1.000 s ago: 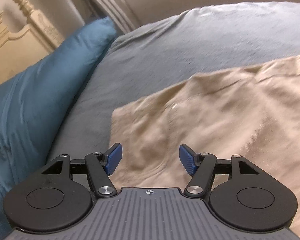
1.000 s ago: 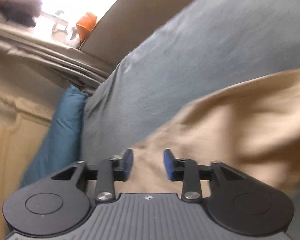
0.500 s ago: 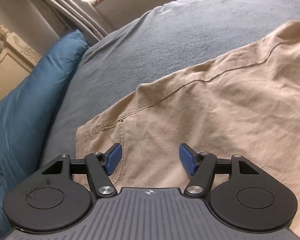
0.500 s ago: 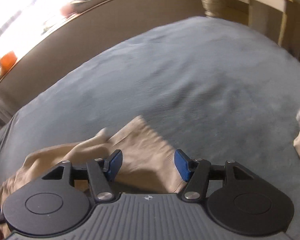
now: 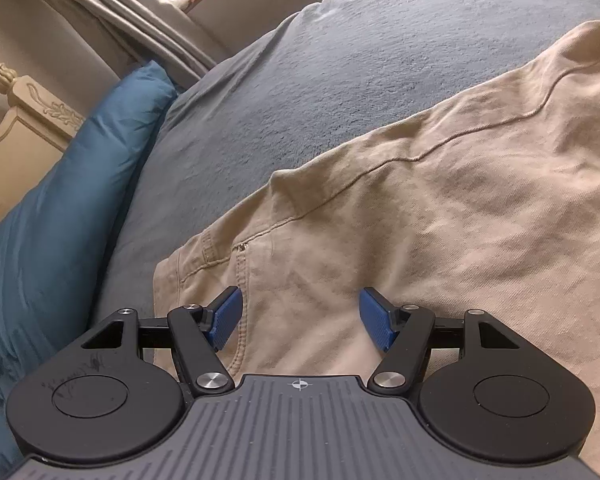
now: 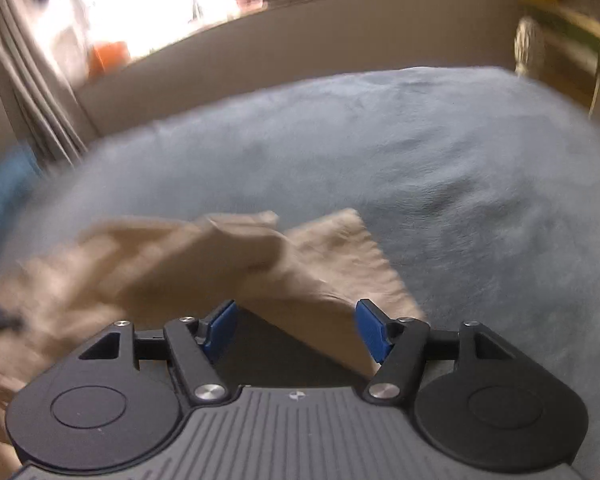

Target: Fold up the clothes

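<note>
The left gripper (image 5: 300,318) hovers with jaws apart over the khaki trousers (image 5: 440,220) spread below it. The right gripper (image 6: 296,330), jaws just widened, grips nothing; trouser legs lie ahead on the grey blanket (image 6: 460,168).

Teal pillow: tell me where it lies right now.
In the left wrist view the pillow lies at the left, against the cream headboard, beside the grey blanket that holds the tan trousers.

Right tool (image 6: 296,330) wide apart over blurred tan trousers (image 6: 188,264), grey bedspread (image 6: 440,184).
</note>
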Demonstrator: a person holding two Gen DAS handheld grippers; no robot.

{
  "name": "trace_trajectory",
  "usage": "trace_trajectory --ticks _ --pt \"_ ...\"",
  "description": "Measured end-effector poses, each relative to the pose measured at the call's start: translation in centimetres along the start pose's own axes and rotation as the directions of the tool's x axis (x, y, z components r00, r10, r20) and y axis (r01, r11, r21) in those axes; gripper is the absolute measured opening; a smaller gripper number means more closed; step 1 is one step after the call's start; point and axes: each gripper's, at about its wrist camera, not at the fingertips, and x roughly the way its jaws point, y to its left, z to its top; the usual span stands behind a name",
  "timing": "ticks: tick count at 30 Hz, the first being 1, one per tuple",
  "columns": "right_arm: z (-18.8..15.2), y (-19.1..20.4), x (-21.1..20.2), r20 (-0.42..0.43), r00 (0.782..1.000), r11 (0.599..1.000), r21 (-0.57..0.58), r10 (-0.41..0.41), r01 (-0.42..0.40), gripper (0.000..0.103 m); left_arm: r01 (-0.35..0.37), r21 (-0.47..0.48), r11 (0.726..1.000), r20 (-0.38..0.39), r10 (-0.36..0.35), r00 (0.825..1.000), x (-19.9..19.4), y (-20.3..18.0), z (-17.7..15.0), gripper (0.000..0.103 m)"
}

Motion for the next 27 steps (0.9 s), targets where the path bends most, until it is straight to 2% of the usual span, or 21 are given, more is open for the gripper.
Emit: trace_trajectory --ticks 1,2,3,5,7,10,13,15,16,18,20,21,23,24,25,27 --pt "0.0 0.0 0.8 -0.028 1.0 1.0 -0.006 -0.006 0.006 0.061 0.0 0.004 1.0 0.001 0.0 1.0 0.0 0.0 0.0 0.065" --pt "-0.1 -0.2 1.9 -0.069 0.998 1.0 0.001 -0.007 0.008 0.044 0.0 0.007 1.0 0.001 0.0 1.0 0.1 0.1 0.0 0.065" --pt "0.0 -0.4 2.7 -0.102 0.995 1.0 0.011 -0.017 0.018 0.01 0.001 0.01 1.0 0.002 -0.001 1.0 0.1 0.1 0.0 0.065" --pt "0.3 -0.4 2.8 -0.111 0.992 0.998 -0.006 -0.056 0.055 0.007 0.002 0.017 1.0 0.006 -0.002 1.0 0.0 0.1 -0.1 0.065" --pt "1.1 0.5 0.6 -0.04 0.994 0.993 -0.055 -0.106 0.104 0.006 0.004 0.023 1.0 0.01 -0.004 1.0 0.1 0.1 -0.1 0.065" --pt "2.1 2.8 -3.9 0.073 0.988 0.974 -0.173 -0.138 0.149 0.003 0.007 0.017 1.0 0.008 -0.007 1.0 0.1 0.2 0.0 0.065" --pt "1.0 5.9 -7.6 0.139 0.98 0.908 -0.375 -0.144 0.187 0.003 0.008 0.005 1.0 0.006 -0.008 1.0 0.1 0.2 0.0 0.065" --pt "-0.4 7.7 -9.3 0.138 0.985 0.857 -0.489 -0.106 0.16 0.003 0.009 0.0 1.0 0.005 -0.009 1.0 0.1 0.2 0.0 0.065" --pt "-1.3 8.5 -9.7 0.101 0.992 0.841 -0.529 -0.071 0.114 0.003 0.009 0.0 1.0 0.004 -0.009 1.0 0.0 0.2 0.0 0.065" --pt "-2.9 9.4 -9.3 -0.037 0.999 0.823 -0.567 -0.039 0.011 0.004 0.01 0.0 1.0 0.003 -0.01 1.0 0.0 0.2 0.0 0.065" --pt "-4.9 9.9 -8.2 -0.185 0.982 0.804 -0.589 -0.033 -0.084 0.009 0.014 0.002 1.0 0.004 -0.014 1.0 0.0 0.3 0.0 0.065" --pt "-5.5 9.8 -7.9 -0.239 0.971 0.807 -0.578 -0.025 -0.121 0.009 0.016 0.003 1.0 0.005 -0.016 1.0 0.1 0.3 0.0 0.065" --pt "-5.7 8.9 -8.0 -0.295 0.955 0.842 -0.513 0.009 -0.166 0.01 0.02 0.006 1.0 0.007 -0.02 1.0 0.1 0.4 0.0 0.065" --pt "-5.3 8.1 -8.3 -0.31 0.949 0.869 -0.455 0.05 -0.194 0.012 0.022 0.008 1.0 0.009 -0.022 1.0 0.1 0.4 0.0 0.066" --pt "-4.5 6.8 -8.9 -0.303 0.945 0.906 -0.352 0.126 -0.234 0.016 0.024 0.01 1.0 0.01 -0.024 1.0 0.2 0.4 0.0 0.066" --pt "-2.7 3.6 -9.5 -0.244 0.934 0.95 -0.11 0.261 -0.294 0.053 0.026 0.007 1.0 0.012 -0.026 1.0 0.2 0.5 -0.1 0.066"
